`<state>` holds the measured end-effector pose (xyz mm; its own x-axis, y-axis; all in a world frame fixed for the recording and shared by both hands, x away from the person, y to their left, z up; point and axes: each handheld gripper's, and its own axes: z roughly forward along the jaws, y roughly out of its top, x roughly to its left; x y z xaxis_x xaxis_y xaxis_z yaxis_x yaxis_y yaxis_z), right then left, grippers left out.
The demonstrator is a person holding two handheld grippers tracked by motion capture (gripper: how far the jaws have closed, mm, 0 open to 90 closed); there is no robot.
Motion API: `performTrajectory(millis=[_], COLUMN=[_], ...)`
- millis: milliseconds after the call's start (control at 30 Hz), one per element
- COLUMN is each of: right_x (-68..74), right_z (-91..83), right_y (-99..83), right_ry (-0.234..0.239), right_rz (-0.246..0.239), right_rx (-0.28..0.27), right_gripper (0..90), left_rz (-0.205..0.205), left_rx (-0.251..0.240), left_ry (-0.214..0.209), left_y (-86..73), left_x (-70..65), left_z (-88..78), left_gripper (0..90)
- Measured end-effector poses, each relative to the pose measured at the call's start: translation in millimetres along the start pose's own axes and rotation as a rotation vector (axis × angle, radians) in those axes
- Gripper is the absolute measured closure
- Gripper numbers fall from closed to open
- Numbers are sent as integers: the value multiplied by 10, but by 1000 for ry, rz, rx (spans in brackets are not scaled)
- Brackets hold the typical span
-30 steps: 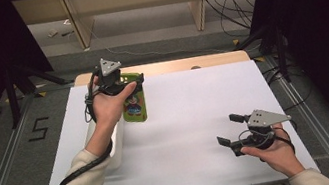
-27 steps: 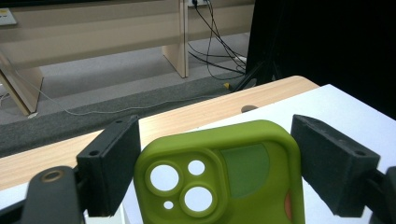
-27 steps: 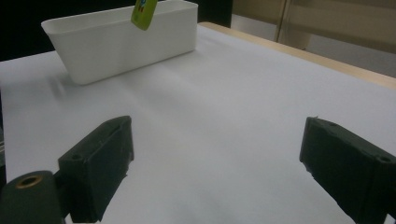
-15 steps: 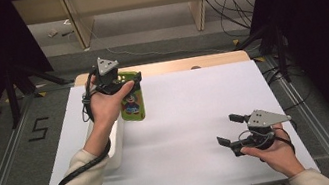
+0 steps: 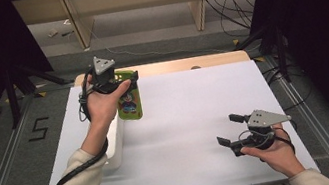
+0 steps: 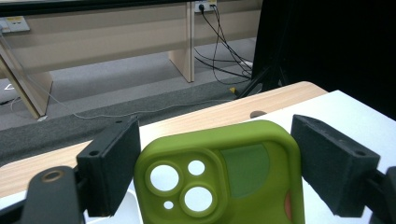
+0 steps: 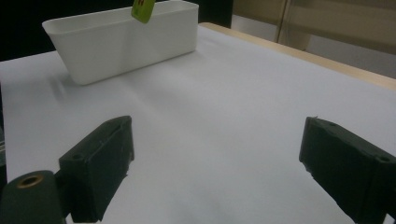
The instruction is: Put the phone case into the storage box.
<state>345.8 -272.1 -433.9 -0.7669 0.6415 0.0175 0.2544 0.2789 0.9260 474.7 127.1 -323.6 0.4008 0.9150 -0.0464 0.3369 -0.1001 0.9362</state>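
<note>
A green phone case (image 5: 130,103) with a cartoon picture hangs upright above the table's far left part, over the long side of a white bin (image 5: 116,142). My left gripper (image 5: 121,81) is shut on its top end. In the left gripper view the case (image 6: 243,177) shows its camera cut-outs between the two black pads (image 6: 112,158) of my left gripper (image 6: 217,154). My right gripper (image 5: 227,129) rests low at the near right of the white sheet (image 5: 194,102), open with nothing between its fingers. The right gripper view (image 7: 219,163) looks across the sheet at the bin (image 7: 126,42) and the case's lower corner (image 7: 143,9).
The white sheet covers a wooden table whose far edge (image 5: 173,66) is bare. The bin lies lengthwise under my left forearm near the left edge. Beyond the table are grey floor, cables and wooden furniture legs. Black curtains stand on both sides.
</note>
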Motion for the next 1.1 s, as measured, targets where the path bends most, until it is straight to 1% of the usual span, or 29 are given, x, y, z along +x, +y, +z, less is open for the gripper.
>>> performTrajectory(millis=[233, 400, 833, 1100], right_x=[0, 1, 0, 1], right_z=[-1, -1, -1, 0], right_y=[0, 0, 0, 0], right_ry=[0, 1, 1, 1], right_rz=[0, -1, 0, 0], right_rx=[-1, 0, -1, -1], right_gripper=[112, 112, 112, 112], left_rz=[0, -8, -11, -17], left_rx=[-7, -19, -27, -28], left_ry=[1, 9, 29, 33], left_y=[20, 43, 66, 74], left_x=[25, 71, 144, 188], left_z=[-22, -52, -90, -106], left_gripper=[175, 175, 174, 174])
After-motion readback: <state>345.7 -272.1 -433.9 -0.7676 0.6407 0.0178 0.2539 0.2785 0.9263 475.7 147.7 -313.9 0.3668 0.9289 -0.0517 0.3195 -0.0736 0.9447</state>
